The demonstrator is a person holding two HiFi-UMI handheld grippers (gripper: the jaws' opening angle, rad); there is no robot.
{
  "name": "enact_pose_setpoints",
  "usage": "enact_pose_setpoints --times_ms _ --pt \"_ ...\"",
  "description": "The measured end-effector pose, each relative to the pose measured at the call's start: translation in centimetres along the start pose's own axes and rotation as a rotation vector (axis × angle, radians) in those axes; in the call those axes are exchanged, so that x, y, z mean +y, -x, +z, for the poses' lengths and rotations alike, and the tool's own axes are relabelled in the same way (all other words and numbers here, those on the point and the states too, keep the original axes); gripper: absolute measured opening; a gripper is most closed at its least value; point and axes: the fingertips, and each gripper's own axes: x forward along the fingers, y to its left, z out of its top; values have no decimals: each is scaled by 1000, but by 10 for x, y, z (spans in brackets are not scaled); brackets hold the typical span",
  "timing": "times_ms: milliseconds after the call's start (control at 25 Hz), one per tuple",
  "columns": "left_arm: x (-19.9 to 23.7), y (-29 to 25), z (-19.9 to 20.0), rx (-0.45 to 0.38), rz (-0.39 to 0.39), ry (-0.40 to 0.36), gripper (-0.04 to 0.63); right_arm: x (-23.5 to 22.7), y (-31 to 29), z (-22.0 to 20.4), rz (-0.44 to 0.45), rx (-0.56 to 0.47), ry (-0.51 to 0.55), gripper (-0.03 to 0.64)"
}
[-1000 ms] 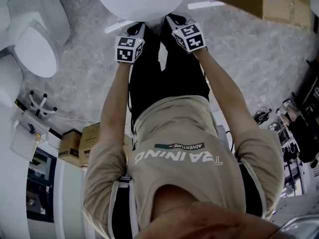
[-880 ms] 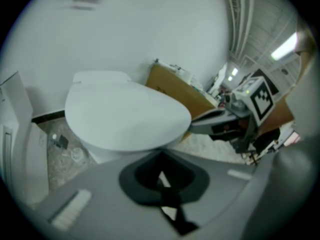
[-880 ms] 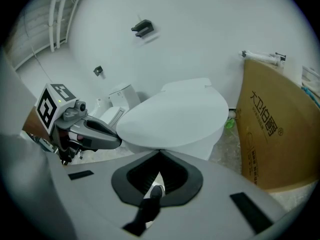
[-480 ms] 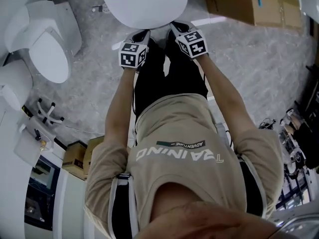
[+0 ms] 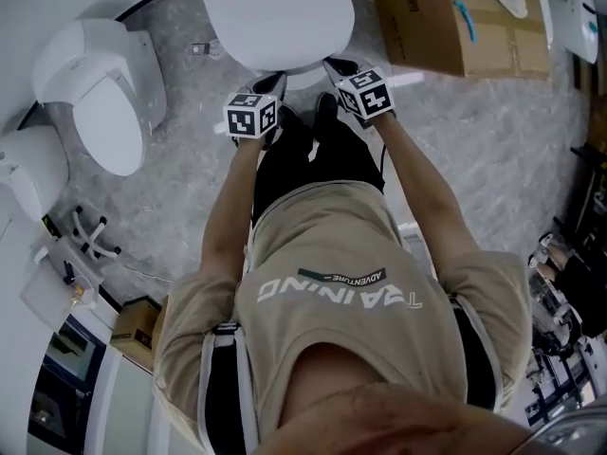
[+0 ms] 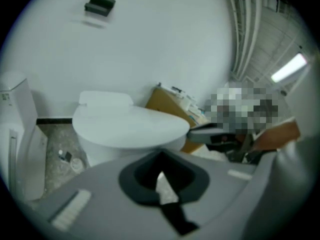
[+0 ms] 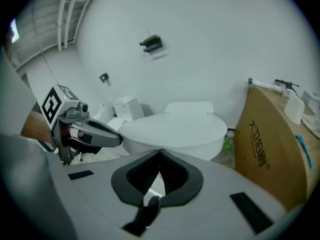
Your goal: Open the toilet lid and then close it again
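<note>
A white toilet (image 5: 275, 12) with its lid down stands at the top of the head view, right in front of the person. In the gripper views the closed lid (image 6: 130, 121) (image 7: 175, 126) lies flat just beyond the jaws. My left gripper (image 5: 270, 85) hovers by the front rim, left of centre, shut on nothing. Right of centre at the same rim is my right gripper (image 5: 334, 64), also shut and empty. Each gripper view shows its own jaws (image 6: 160, 156) (image 7: 160, 154) closed to a point, and the other gripper (image 6: 210, 134) (image 7: 95, 134) beside it. Neither visibly touches the lid.
A second white toilet (image 5: 104, 83) stands to the left on the grey marbled floor (image 5: 493, 131). A large cardboard box (image 5: 455, 17) (image 7: 272, 144) sits close on the toilet's right. Smaller boxes (image 5: 133, 325) lie at lower left. A white wall rises behind the toilet.
The view has shifted so more of the toilet and the box shows. Both grippers stay side by side at the front rim, sitting slightly lower in the frame.
</note>
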Motion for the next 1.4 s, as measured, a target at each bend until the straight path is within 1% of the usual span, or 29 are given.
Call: enact_pose_setpoints --times_ms 200,480,640,840,1080,1160,1280,1400 --pt "-4 13 43 -50 22 -31 3 -5 14 43 -17 -61 -13 12" --pt "0 31 103 -93 89 -91 3 -9 25 104 -52 -123 -21 12" --pt "7 36 126 -102 106 -118 3 -11 23 129 -80 -107 -2 12" --pt "9 40 145 -117 139 -134 3 -15 23 148 -73 -97 -24 12" --pt "11 44 178 -147 144 -173 3 -21 27 180 -89 -121 -12 12" --pt "14 46 193 -162 155 -182 3 -24 28 196 -96 -132 2 12" --pt "20 50 218 -190 175 -193 3 -27 26 222 -78 -166 8 12" --pt "25 54 245 -210 200 -202 3 -33 28 250 -78 -197 29 12"
